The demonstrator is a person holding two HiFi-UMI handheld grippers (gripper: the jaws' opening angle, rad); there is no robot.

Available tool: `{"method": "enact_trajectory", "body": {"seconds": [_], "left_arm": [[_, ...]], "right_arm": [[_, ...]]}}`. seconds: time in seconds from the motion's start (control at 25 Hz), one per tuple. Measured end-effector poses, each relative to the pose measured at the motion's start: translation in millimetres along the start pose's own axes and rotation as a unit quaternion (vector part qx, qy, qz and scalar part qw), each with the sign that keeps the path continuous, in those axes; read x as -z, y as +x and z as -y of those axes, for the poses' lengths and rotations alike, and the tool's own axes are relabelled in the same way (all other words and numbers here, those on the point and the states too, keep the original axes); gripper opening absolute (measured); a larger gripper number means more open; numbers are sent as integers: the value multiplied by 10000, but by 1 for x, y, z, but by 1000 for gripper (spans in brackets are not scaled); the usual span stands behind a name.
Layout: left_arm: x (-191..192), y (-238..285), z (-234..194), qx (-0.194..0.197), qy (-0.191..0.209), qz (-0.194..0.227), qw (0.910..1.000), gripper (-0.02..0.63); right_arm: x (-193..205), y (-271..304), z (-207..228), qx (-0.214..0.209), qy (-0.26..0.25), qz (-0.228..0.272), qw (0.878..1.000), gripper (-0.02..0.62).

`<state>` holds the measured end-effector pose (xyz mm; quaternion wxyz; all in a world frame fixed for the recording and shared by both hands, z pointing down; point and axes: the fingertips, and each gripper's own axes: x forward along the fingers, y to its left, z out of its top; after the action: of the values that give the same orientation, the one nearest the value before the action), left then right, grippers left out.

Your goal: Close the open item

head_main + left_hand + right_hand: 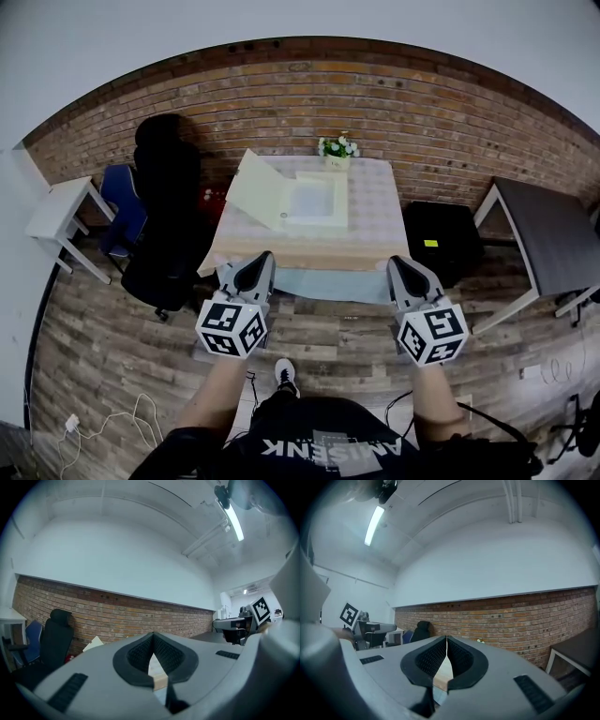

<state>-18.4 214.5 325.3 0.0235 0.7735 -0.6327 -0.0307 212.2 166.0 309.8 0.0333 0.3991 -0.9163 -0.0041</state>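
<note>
Dark top of the person (pixel 319 441) fills the bottom edge, 1 shoe (pixel 286 373) below it on the wood plank floor (pixel 112 347). Left claw (pixel 261 261) and right claw (pixel 399 261) are held out level, side by side. Both are pinched together with nothing between the pads, as each gripper view confirms (left (pixel 153 637), right (pixel 446 639)).

Task thing: shallow white box (pixel 314 202) sits on the counter with pale patterned cloth (pixel 375 216), ahead of both claws and between them, a bit left of centre. Its flat cream lid (pixel 258 192) stands open, tilted out over the box's left side. The hinge line looks to run away from the person, near to far, so the lid likely has to swing rightward over the box. Left claw is nearer the lid; neither claw touches counter or box.

A small pot of white flowers (pixel 337 150) stands at the counter's far edge, just behind the box.

Room:
- red brick wall (pixel 375 103) behind
- black office chair (pixel 164 216) and blue chair (pixel 122 202) on the left
- white side table (pixel 61 211) far left
- black case (pixel 441 239) just right of the counter
- dark table (pixel 548 234) far right
</note>
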Motion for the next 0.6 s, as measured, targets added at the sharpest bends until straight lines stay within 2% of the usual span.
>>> {"method": "enact_trajectory", "body": {"seconds": [0.6], "left_arm": [[9,70,-96,70,-120,-89,9999,11]], "right_arm": [[7,115,0,139,6,-267,9995,41]]}}
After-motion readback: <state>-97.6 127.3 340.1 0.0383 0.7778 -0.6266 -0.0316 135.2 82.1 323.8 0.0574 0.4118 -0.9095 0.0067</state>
